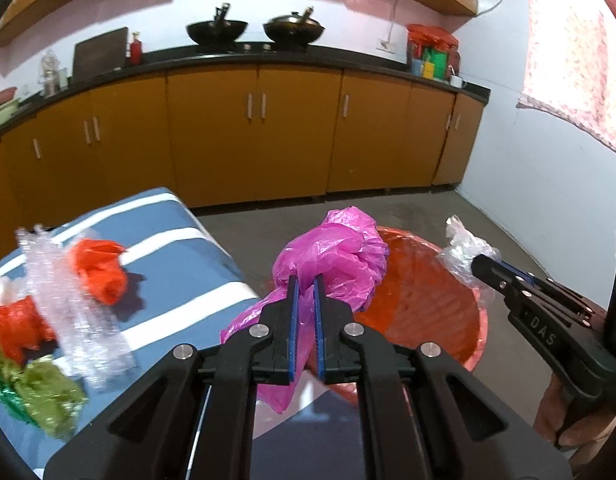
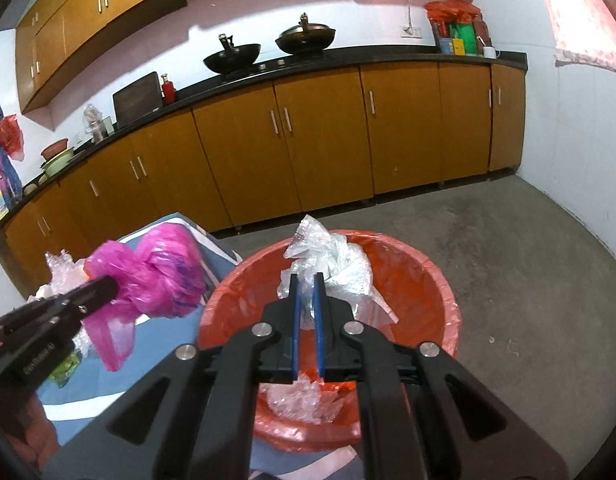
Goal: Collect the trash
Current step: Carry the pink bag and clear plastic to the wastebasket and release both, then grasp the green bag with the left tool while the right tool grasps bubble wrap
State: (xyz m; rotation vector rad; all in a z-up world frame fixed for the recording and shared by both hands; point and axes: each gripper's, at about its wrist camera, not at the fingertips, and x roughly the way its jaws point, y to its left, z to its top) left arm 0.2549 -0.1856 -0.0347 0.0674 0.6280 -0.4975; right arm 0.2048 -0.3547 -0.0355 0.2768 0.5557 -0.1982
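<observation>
My left gripper is shut on a crumpled pink plastic bag, held at the near rim of a bin lined with a red bag. In the right wrist view the pink plastic bag hangs left of the red-lined bin, over the table edge. My right gripper is shut on a wad of clear plastic wrap, held above the bin's opening. The same clear plastic wrap and right gripper show at the right of the left wrist view. More clear plastic lies inside the bin.
A blue table with white stripes holds clear bubble wrap, two orange-red scraps, and green wrappers. Yellow-brown cabinets line the far wall under a black counter with two woks. Grey concrete floor spreads right of the bin.
</observation>
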